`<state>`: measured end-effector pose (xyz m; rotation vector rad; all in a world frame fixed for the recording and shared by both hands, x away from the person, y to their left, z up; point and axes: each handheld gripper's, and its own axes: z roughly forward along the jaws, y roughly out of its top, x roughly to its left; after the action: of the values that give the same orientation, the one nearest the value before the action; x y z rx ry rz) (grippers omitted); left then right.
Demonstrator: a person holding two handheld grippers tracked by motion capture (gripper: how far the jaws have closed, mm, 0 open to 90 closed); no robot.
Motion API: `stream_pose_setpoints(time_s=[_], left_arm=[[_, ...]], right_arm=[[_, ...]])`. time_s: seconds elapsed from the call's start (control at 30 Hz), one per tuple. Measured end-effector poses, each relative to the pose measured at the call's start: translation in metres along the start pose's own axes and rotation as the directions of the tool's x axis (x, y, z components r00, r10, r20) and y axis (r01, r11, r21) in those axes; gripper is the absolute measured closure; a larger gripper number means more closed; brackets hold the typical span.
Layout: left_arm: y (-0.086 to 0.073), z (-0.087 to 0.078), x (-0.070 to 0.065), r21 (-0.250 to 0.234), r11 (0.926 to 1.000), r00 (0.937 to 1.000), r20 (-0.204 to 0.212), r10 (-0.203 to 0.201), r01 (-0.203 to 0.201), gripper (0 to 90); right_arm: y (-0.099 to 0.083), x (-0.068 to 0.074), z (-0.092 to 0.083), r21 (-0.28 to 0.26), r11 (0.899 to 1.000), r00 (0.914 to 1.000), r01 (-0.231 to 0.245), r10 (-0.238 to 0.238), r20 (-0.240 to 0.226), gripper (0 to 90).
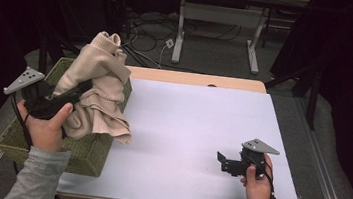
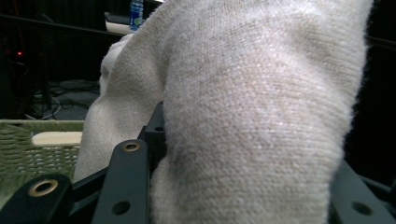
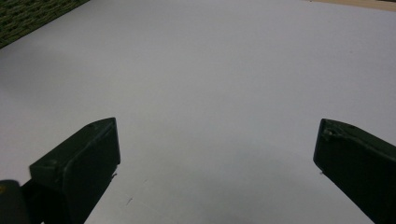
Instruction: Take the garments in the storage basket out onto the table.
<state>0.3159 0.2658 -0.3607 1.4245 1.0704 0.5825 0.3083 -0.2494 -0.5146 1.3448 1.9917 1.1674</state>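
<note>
The left gripper (image 1: 81, 90) is held above the near-left part of the table, over a green woven basket (image 1: 85, 154). Its jaws are pinched on a beige knitted sweater (image 1: 97, 90). In the left gripper view, the knit fabric (image 2: 252, 121) fills the space between the two black jaws and bulges out above them, so the pads press on cloth on both sides.

The sweater is lifted. Its upper end stands bunched above the gripper, toward the far side of the basket. Its lower folds hang down over the basket's right rim, and one ribbed edge touches the white table surface (image 1: 196, 132) just beside the basket. The basket sits at the left edge of the table. In the left gripper view, part of its woven wall (image 2: 28, 149) is visible to the left of the sweater.

The left hand (image 1: 46, 127) wraps around the gripper body, with a grey sleeve behind it. The grey three-cornered plate on top of this gripper points toward the left.

The right gripper (image 1: 220, 161) rests low at the near-right part of the table, well apart from the sweater and the basket. The right hand (image 1: 255, 181) holds it from behind. In the right gripper view, its two jaws stand spread wide, with bare white table (image 3: 210, 93) between them.
</note>
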Motion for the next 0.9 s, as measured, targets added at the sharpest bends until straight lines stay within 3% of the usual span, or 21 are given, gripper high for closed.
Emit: stream_pose_setpoints(time_s=[0.27,0.9], left_arm=[[-0.002,0.015,-0.015,0.015,0.9997,0.9996,0.021,0.018,-0.018,55.5],[-0.014,0.043,-0.042,0.036,0.9993,0.9962,0.087,0.006,-0.009,55.4]], right_arm=[[0.0,-0.001,0.0,-0.004,1.0,1.0,0.003,-0.003,0.002,0.3],[0.0,-0.002,-0.001,-0.002,1.0,1.0,0.001,-0.001,0.003,0.3]])
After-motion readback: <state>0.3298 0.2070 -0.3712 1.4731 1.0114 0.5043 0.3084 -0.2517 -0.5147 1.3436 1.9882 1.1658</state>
